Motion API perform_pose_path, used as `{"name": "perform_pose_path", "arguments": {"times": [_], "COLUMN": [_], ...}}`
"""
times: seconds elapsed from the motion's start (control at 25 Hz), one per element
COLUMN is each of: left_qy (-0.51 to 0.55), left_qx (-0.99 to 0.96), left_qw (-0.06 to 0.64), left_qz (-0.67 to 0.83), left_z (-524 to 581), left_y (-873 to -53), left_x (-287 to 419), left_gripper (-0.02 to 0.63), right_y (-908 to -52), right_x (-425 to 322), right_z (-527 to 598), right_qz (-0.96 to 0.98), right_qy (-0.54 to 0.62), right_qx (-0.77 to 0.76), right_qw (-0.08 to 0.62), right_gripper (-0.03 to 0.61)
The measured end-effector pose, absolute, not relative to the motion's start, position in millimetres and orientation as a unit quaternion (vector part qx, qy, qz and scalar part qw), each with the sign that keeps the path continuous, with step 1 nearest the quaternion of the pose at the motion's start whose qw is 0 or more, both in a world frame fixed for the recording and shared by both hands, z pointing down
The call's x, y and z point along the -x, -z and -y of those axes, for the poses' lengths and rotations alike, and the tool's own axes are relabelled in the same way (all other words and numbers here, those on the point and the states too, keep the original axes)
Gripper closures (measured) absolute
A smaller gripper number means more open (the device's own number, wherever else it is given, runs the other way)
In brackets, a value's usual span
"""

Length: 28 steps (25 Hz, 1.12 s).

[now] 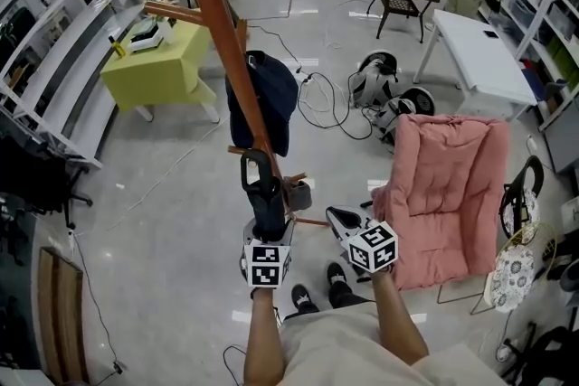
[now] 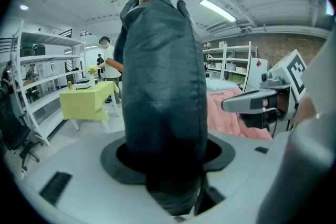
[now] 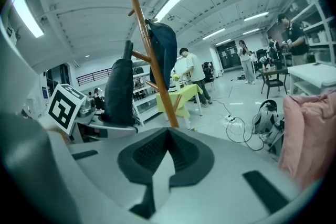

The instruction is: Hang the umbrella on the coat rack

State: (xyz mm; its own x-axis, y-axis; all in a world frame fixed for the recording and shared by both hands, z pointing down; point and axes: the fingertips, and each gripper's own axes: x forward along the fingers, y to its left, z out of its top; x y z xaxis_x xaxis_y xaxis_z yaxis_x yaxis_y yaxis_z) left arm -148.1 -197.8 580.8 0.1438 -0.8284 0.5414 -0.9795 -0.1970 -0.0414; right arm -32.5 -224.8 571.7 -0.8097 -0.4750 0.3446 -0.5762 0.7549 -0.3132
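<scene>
A folded dark umbrella [image 1: 265,197] stands upright in my left gripper [image 1: 269,229], whose jaws are shut on its lower body. In the left gripper view the umbrella [image 2: 163,86] fills the middle, and the gripper [image 2: 169,168] clamps it from both sides. Just beyond it rises the wooden coat rack [image 1: 226,36], with a dark garment [image 1: 268,99] hanging from a peg. The umbrella's top loop sits next to the pole. My right gripper [image 1: 346,224] is to the right, shut and empty. Its own view shows the closed gripper [image 3: 165,157], the rack [image 3: 152,60] and the umbrella [image 3: 119,92].
A pink padded chair [image 1: 448,194] stands to the right. A yellow-green table [image 1: 163,63] and white shelving [image 1: 54,59] are on the left, and a white table [image 1: 479,50] at the back right. Cables and wheeled devices [image 1: 380,90] lie on the floor behind the rack.
</scene>
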Motion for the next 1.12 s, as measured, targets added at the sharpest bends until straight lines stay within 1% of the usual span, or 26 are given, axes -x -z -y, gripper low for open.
{"name": "perform_pose_path", "arguments": {"times": [0.56, 1.12], "left_qy": [-0.232, -0.225], "left_qx": [-0.742, -0.743], "left_qw": [0.169, 0.172], "left_qz": [0.606, 0.607], "left_z": [211, 233], "left_y": [-591, -603], "left_x": [147, 153], "left_gripper": [0.353, 0.353], "right_y": [-576, -576], "right_x": [29, 29], "right_z": [234, 250], "right_qz": [0.924, 0.924], "right_qy": [-0.211, -0.189], "right_qx": [-0.292, -0.301], "right_qw": [0.128, 0.141], "right_gripper": [0.574, 0.575]}}
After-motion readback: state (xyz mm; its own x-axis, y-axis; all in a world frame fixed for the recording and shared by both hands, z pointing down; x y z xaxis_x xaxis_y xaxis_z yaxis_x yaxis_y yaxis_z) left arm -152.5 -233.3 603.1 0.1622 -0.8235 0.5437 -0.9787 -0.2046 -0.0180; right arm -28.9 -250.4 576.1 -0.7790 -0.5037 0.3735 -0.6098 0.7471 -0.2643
